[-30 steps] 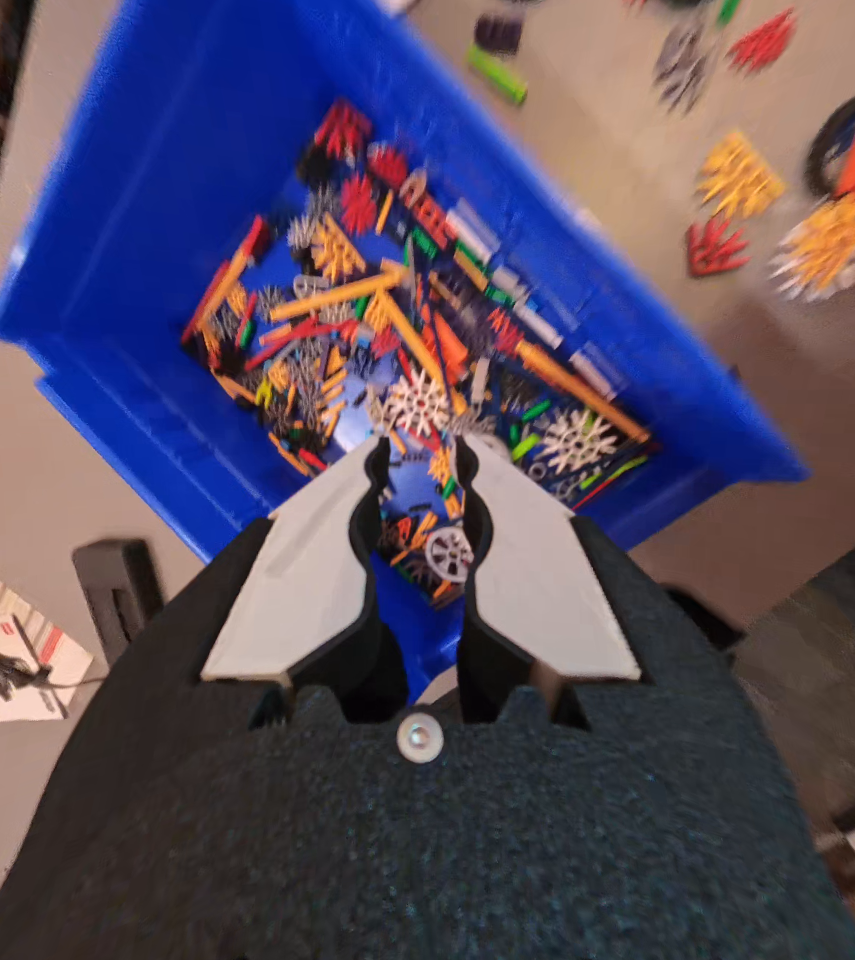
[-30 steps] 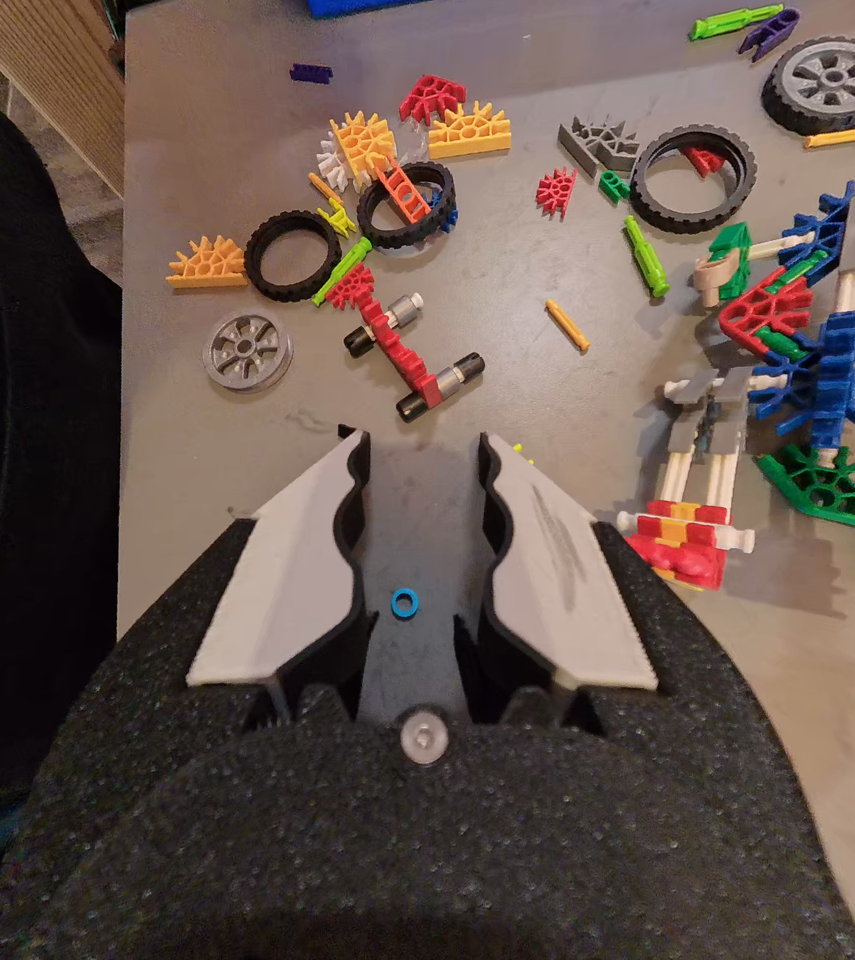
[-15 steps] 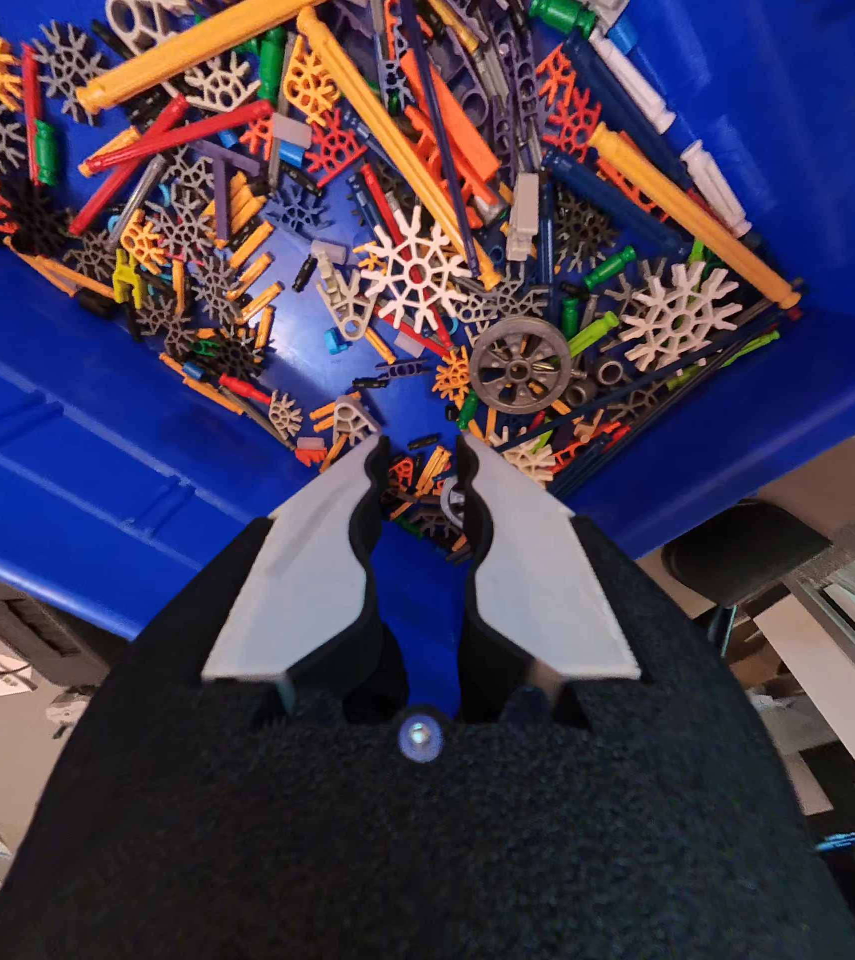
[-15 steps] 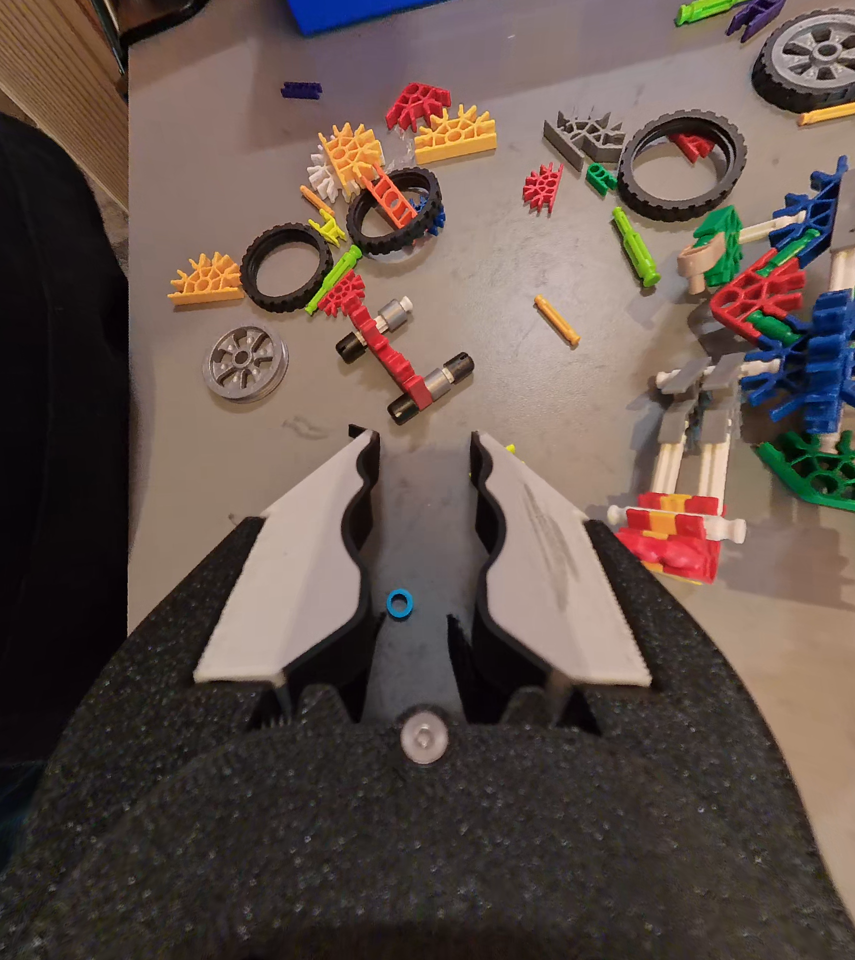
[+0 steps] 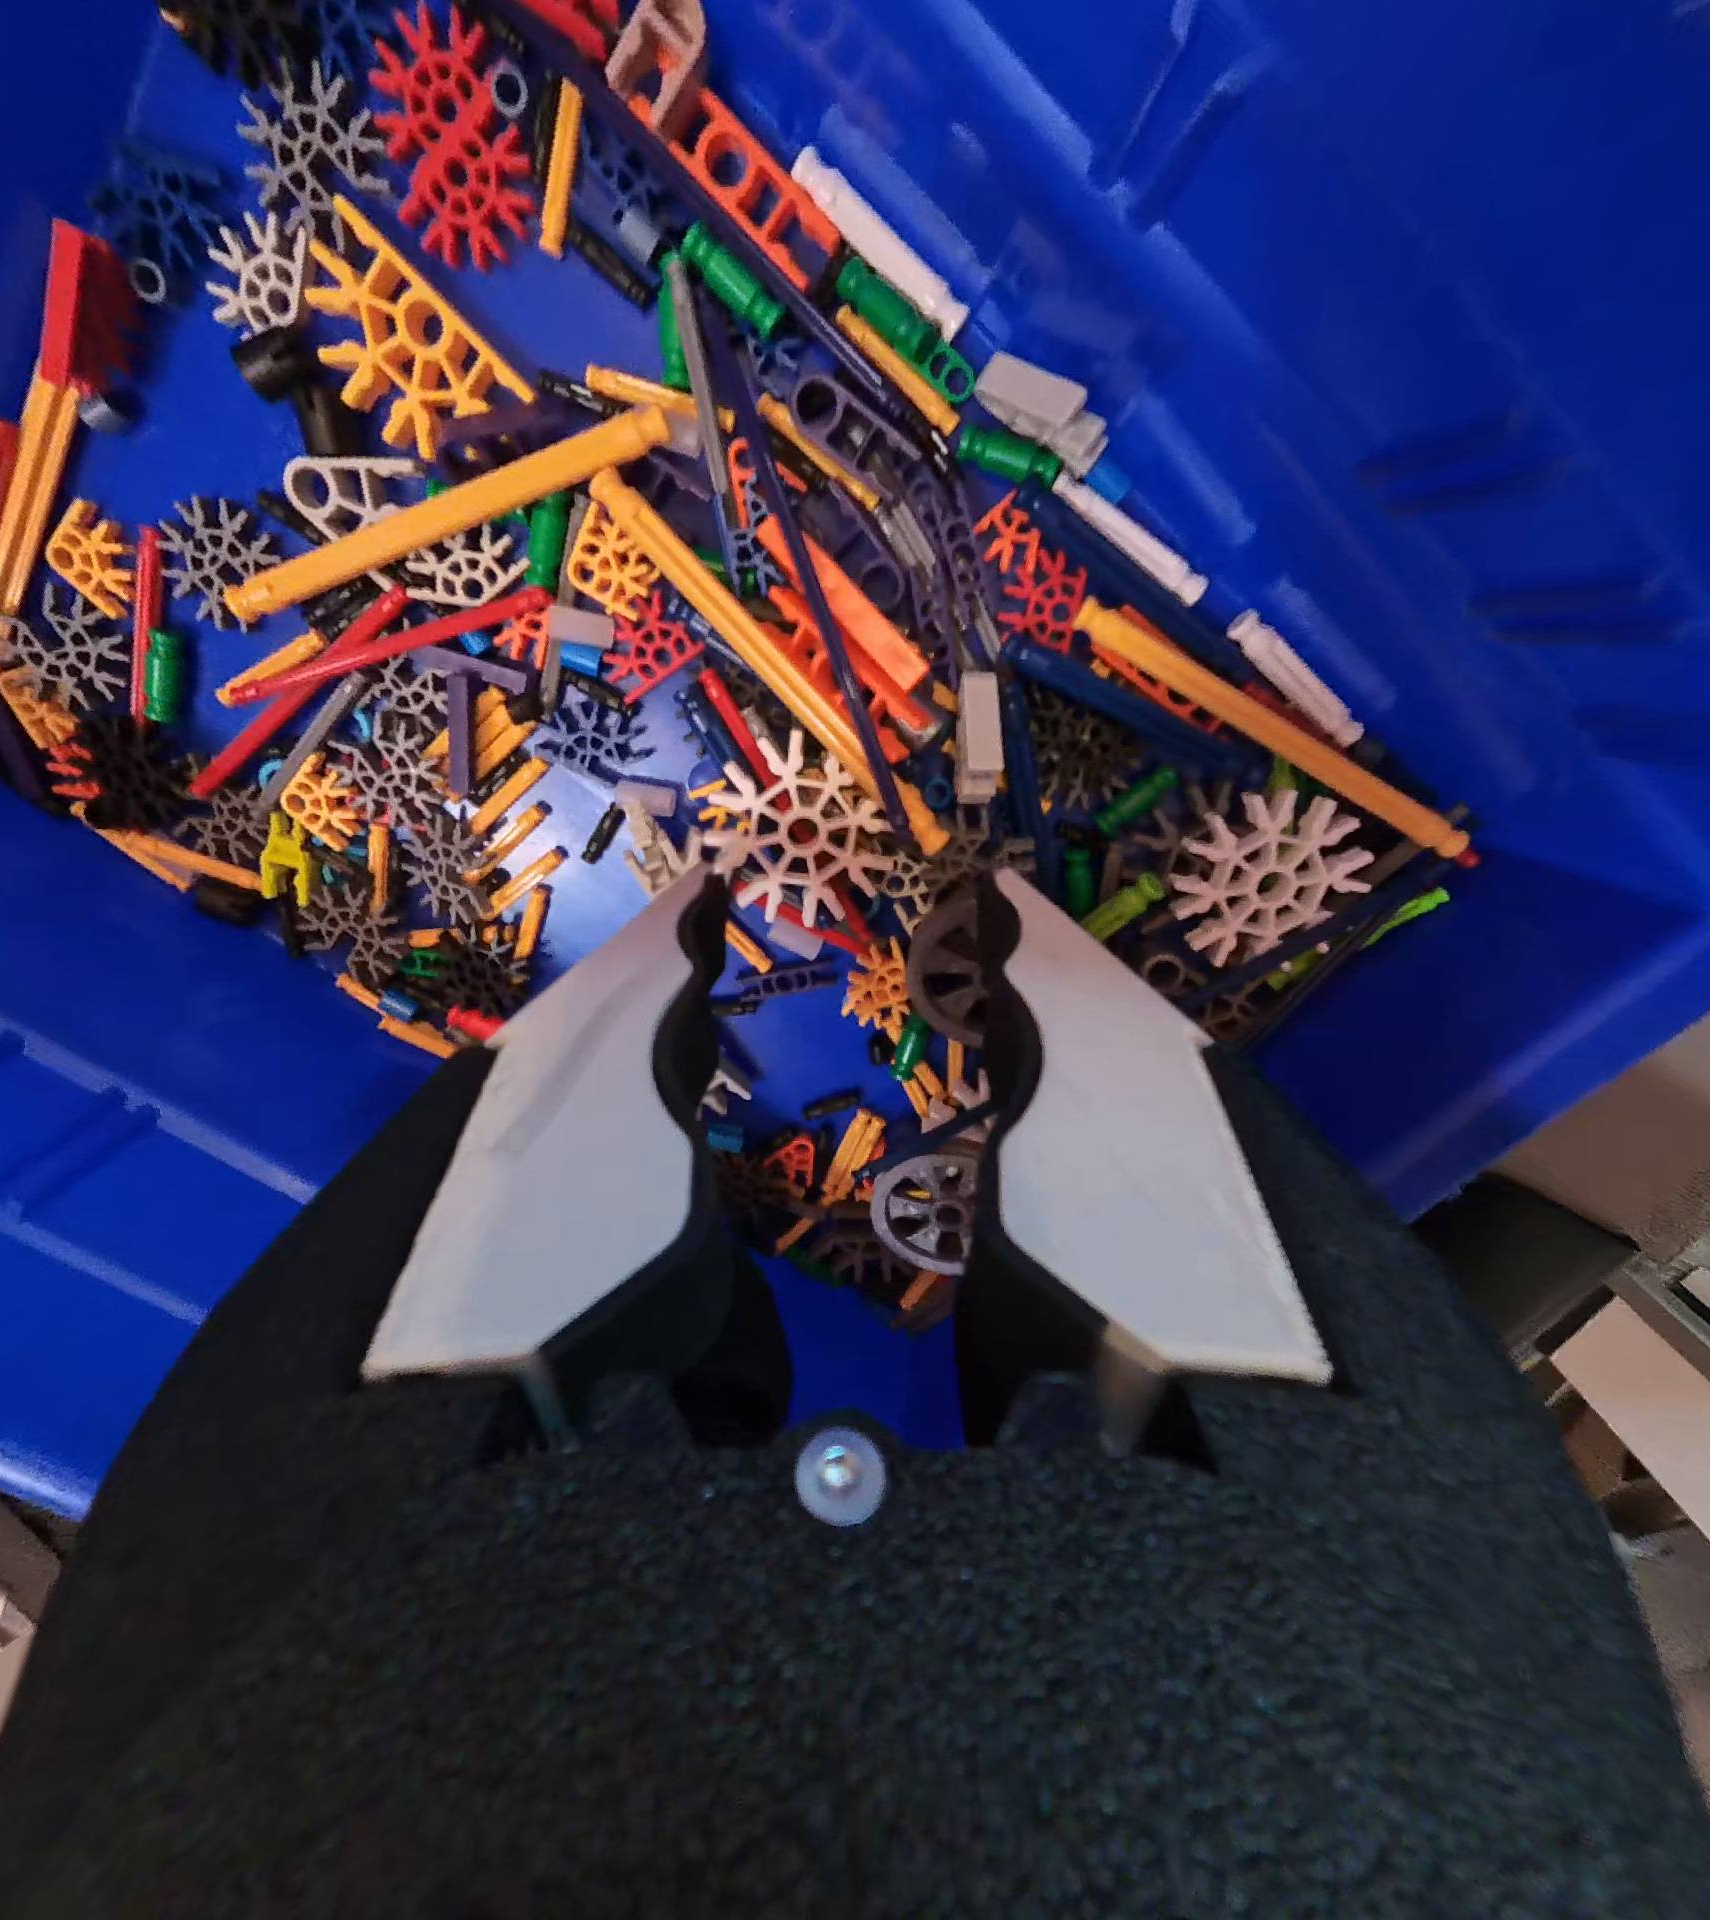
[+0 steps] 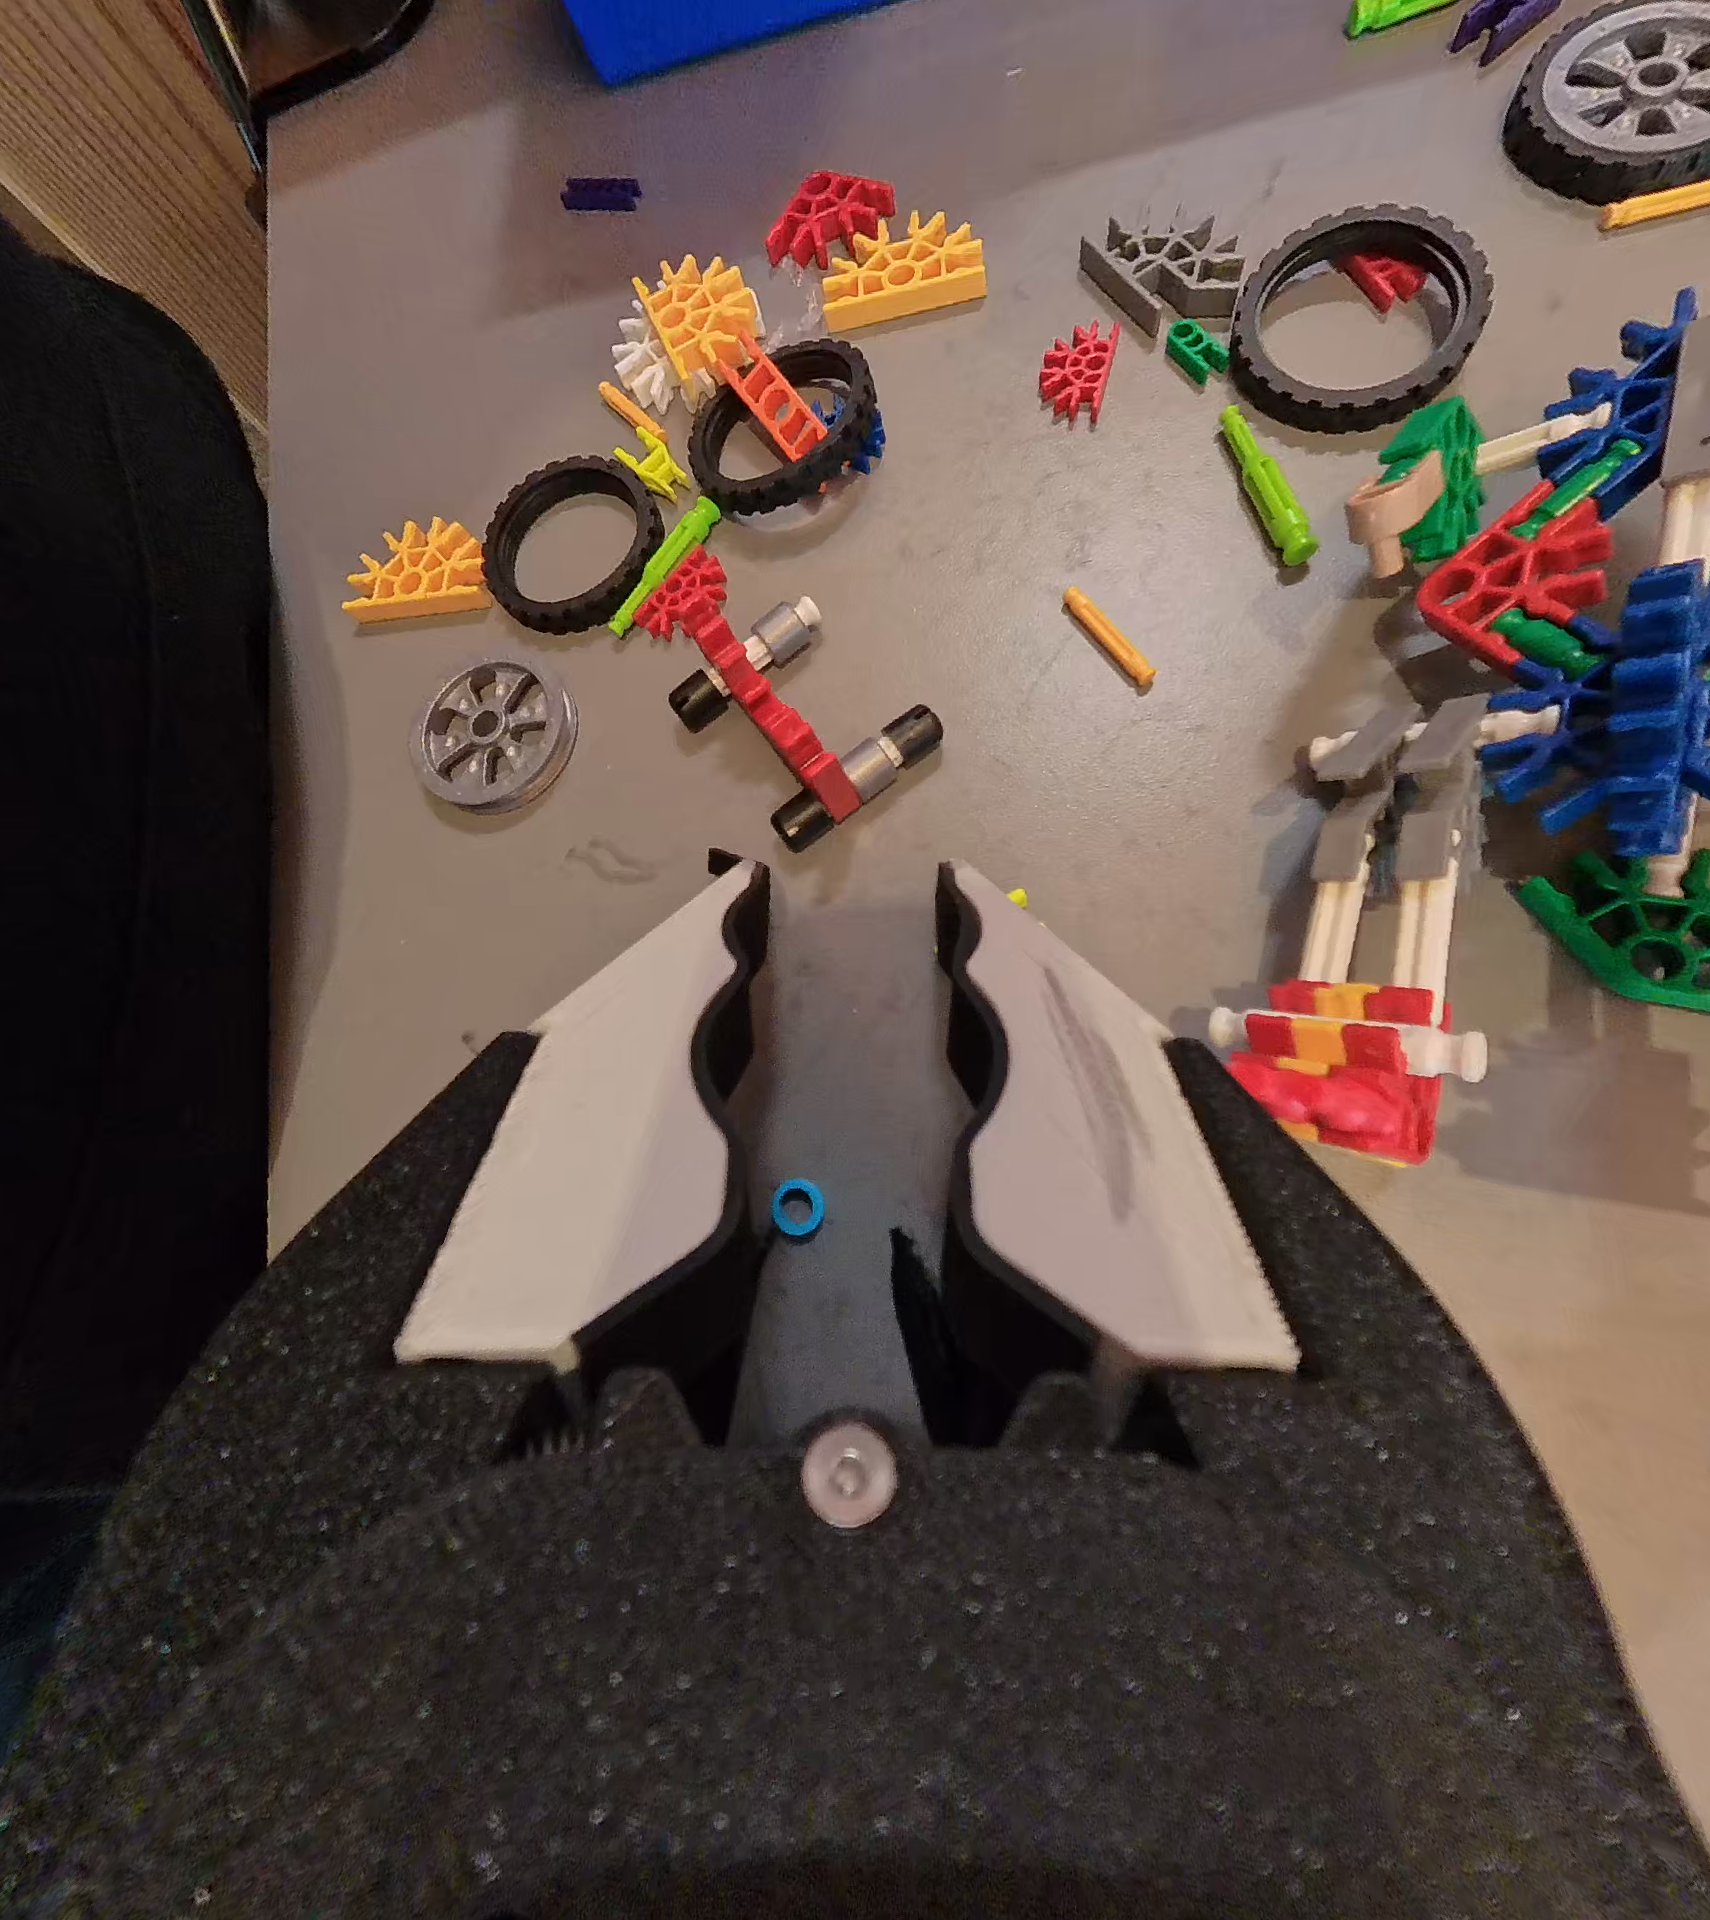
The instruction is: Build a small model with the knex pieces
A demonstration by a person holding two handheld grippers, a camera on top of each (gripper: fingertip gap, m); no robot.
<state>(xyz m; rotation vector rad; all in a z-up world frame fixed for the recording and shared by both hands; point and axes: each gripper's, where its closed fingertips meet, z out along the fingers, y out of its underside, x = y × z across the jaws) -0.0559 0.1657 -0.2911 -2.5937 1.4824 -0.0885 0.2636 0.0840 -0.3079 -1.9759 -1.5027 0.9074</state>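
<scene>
My left gripper [image 5: 851, 899] is open and points down into a blue bin [image 5: 1453, 364] full of plastic construction pieces. Its tips hover just over a white snowflake connector [image 5: 797, 831]. A dark grey spoked wheel [image 5: 944, 977] lies by the inner edge of the right finger, and a second grey wheel [image 5: 924, 1210] shows between the fingers lower down. My right gripper [image 6: 851, 883] is open and empty above a grey table [image 6: 986, 540]. A small blue ring [image 6: 797, 1208] lies on the table between its fingers. A red connector strip with black and silver rods [image 6: 799, 717] lies just ahead of its tips.
On the table are black tyres [image 6: 568, 549], a grey wheel hub [image 6: 495, 730], yellow, red and grey connectors, and short rods. A blue, green and red built model [image 6: 1651, 675] stands at the right. A dark sleeve fills the left edge. A bin corner [image 6: 685, 31] shows at the far edge. The grey wheel hub [image 6: 495, 730] sits 8 cm or so from the ends of my right fingers.
My left gripper has gone from above the bin down close to the pile and its jaws have opened wider. My right gripper has narrowed slightly and shifted a little over the table.
</scene>
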